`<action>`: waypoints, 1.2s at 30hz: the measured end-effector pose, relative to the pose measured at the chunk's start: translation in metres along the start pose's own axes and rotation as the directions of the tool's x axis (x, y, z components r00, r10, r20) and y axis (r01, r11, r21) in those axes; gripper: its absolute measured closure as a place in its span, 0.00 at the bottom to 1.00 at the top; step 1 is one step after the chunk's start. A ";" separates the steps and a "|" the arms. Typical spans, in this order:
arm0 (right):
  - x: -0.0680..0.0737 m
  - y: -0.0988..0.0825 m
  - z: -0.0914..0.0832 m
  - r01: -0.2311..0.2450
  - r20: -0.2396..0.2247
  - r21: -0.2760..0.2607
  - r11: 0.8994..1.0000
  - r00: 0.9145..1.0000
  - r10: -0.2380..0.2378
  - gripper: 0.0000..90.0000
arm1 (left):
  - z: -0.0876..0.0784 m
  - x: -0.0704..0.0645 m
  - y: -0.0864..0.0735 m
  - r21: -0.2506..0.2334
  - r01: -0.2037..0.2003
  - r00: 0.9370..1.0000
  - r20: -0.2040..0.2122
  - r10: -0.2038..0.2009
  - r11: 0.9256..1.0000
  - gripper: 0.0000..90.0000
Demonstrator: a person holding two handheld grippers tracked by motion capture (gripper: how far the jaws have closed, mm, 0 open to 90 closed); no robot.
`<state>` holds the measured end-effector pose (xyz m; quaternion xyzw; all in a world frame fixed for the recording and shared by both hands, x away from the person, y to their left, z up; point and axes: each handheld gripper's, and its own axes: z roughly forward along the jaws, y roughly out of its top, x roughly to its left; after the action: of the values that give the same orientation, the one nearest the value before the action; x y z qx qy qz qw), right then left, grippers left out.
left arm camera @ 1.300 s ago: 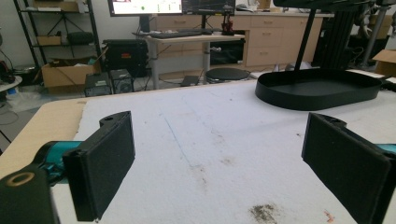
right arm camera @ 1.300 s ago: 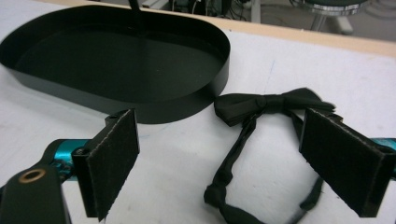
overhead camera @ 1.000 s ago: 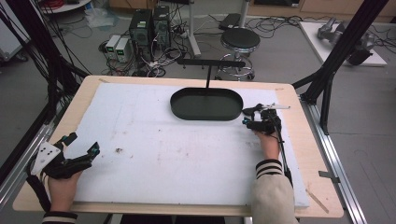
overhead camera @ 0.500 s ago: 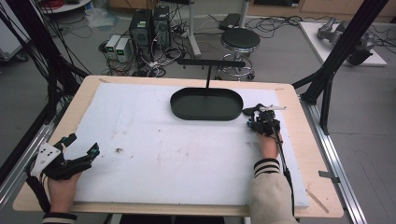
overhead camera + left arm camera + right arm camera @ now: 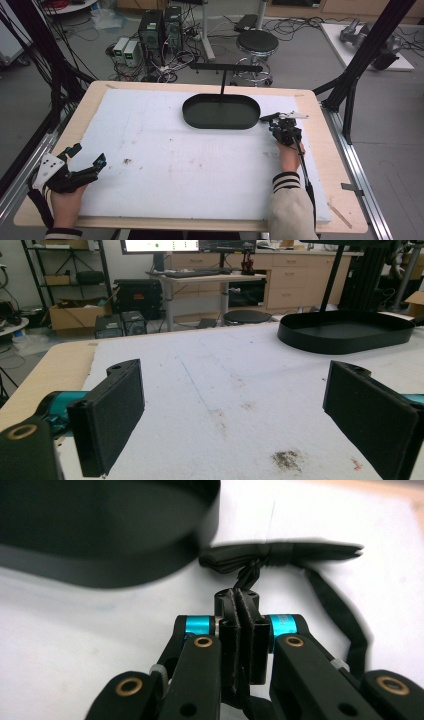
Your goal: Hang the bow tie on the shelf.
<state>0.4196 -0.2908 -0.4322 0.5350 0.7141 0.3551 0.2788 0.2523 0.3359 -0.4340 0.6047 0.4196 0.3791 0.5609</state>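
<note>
White foam mat [image 5: 200,165]: left claw [image 5: 85,162] gapes empty, right claw [image 5: 280,125] pinches black strap [image 5: 280,552].

Right gripper [image 5: 239,605] pinches a black strap [image 5: 280,552], jaws closed on it; strap lies just beside the tray [image 5: 115,545], right of it.

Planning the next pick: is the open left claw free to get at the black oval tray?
Probably yes: bare white foam pad lies between left claw and black oval tray.
</note>
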 end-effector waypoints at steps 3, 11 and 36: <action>0.002 0.006 -0.012 0.029 -0.001 -0.067 0.997 1.000 -0.029 0.97 | 0.000 -0.001 0.000 -0.002 -0.002 1.000 0.004 0.002 1.000 0.11; 0.010 0.020 -0.042 0.058 -0.016 -0.248 0.967 0.998 -0.064 0.97 | 0.000 -0.002 0.001 -0.006 -0.001 1.000 0.006 0.001 1.000 0.11; 0.044 0.080 -0.083 0.099 -0.148 -0.512 0.853 0.968 -0.201 0.98 | 0.001 -0.002 0.000 -0.009 -0.005 1.000 0.009 0.005 1.000 0.11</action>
<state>0.3884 -0.2520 -0.3194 0.3493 0.6610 0.5560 0.3633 0.2523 0.3337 -0.4338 0.6047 0.4141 0.3796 0.5646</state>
